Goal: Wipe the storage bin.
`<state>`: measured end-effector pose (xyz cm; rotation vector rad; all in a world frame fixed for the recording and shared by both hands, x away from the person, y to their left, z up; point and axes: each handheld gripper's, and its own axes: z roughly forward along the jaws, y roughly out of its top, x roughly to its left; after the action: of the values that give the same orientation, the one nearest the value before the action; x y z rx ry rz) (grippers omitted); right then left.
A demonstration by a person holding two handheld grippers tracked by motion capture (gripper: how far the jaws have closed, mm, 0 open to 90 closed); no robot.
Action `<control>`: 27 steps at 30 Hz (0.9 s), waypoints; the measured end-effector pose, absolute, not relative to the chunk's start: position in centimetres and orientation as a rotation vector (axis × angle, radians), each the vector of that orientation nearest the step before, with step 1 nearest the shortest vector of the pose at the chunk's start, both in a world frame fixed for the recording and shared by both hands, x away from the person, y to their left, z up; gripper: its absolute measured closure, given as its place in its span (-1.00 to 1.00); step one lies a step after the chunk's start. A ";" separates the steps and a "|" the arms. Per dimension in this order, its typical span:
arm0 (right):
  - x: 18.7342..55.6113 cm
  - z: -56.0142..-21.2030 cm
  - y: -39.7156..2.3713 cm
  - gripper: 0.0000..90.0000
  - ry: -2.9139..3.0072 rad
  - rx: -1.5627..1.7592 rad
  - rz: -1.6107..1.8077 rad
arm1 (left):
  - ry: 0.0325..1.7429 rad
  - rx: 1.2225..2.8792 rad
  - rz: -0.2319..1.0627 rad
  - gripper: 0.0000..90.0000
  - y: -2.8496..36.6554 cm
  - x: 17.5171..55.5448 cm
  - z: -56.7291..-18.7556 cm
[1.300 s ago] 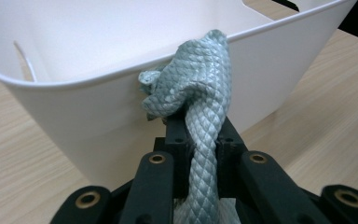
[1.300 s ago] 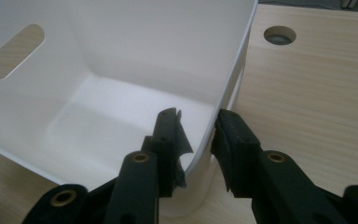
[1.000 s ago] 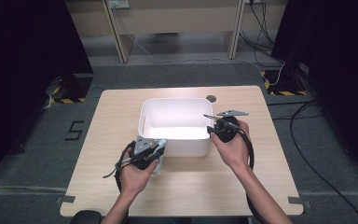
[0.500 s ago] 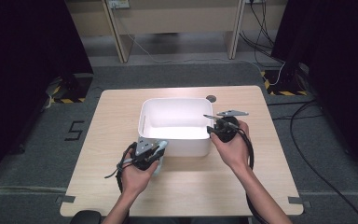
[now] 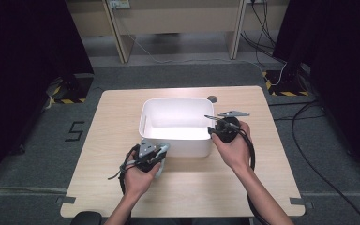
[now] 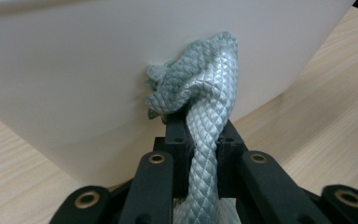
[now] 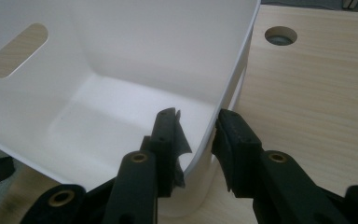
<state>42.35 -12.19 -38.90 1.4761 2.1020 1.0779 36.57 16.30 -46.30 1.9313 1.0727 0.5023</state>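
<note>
The left gripper is pinching a grey cloth against the tub's near wall, while the right gripper is straddling its corner rim, part-spread.

The tool is seen straddling the rim of a white plastic bin at its near corner, one black jaw inside the wall and the other outside it, with the wall between them. Whether both jaws press on the wall cannot be told. A slot-shaped handle opening is cut through the bin's far wall. The bin is set on a light wooden tabletop, in which a round hole is visible.
</note>
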 end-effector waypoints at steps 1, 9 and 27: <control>42.4 -38.9 -12.2 0.54 2.102 1.476 1.078 | 1.073 1.939 0.501 0.76 16.3 36.6 -46.4; 42.4 -38.9 -12.2 0.53 2.100 1.481 1.080 | 1.093 1.947 0.483 0.76 16.2 36.9 -47.3; 42.4 -38.9 -12.2 0.53 2.101 1.480 1.080 | 1.129 2.010 0.449 0.76 15.9 37.5 -49.8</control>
<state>42.36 -12.16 -38.91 1.4801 2.1008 1.0801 37.47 15.94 -49.77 2.0099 1.1294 0.4487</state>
